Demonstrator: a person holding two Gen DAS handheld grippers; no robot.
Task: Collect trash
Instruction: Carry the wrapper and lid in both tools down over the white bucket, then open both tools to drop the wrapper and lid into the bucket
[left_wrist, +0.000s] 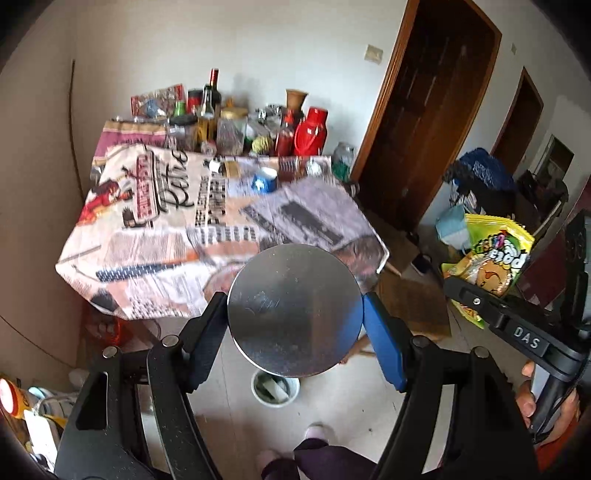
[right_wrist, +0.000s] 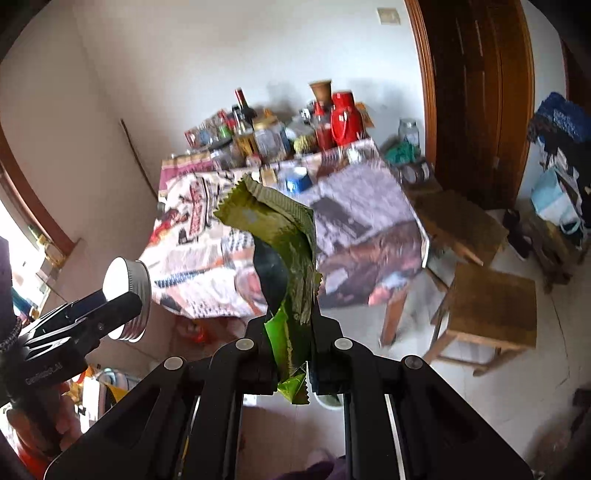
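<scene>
Carrying step: the left hand-held gripper (left_wrist: 295, 314) clamps a metal lid (left_wrist: 294, 310); the right hand-held gripper (right_wrist: 290, 354) pinches a green wrapper (right_wrist: 284, 251). Next, likely release both over the floor bin (left_wrist: 275, 391) below.

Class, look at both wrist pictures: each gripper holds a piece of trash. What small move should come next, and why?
Probably lower the left gripper toward the white bin on the floor. It is clamped on a round metal lid, and the bin shows directly beneath that lid. The right gripper, shut on a green snack wrapper, could follow.
</scene>
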